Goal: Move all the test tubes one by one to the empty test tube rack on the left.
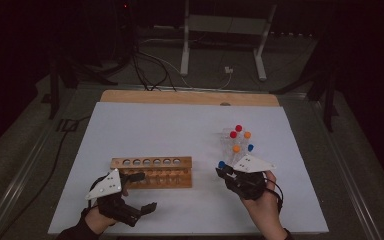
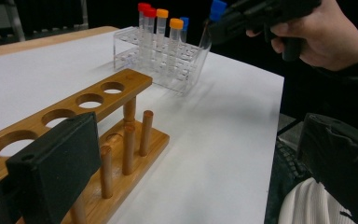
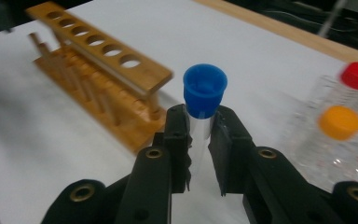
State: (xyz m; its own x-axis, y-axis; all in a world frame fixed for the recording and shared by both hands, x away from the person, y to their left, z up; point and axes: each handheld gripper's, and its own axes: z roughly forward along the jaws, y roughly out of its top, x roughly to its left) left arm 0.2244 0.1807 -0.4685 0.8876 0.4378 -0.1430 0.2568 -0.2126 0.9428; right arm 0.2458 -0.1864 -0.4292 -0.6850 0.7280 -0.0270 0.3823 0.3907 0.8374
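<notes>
Right gripper (image 3: 198, 140) clamped on a blue-capped tube (image 3: 204, 100), cap standing clear above the pads.

Tube held off the white table (image 1: 180, 130), just beside the clear rack (image 2: 161, 58) of red, orange and blue-capped tubes. Wooden rack (image 1: 152, 171) with six empty holes well apart toward the left. Left gripper (image 1: 130, 195) spread wide and holding nothing, one jaw against the wooden rack's near end.
</notes>
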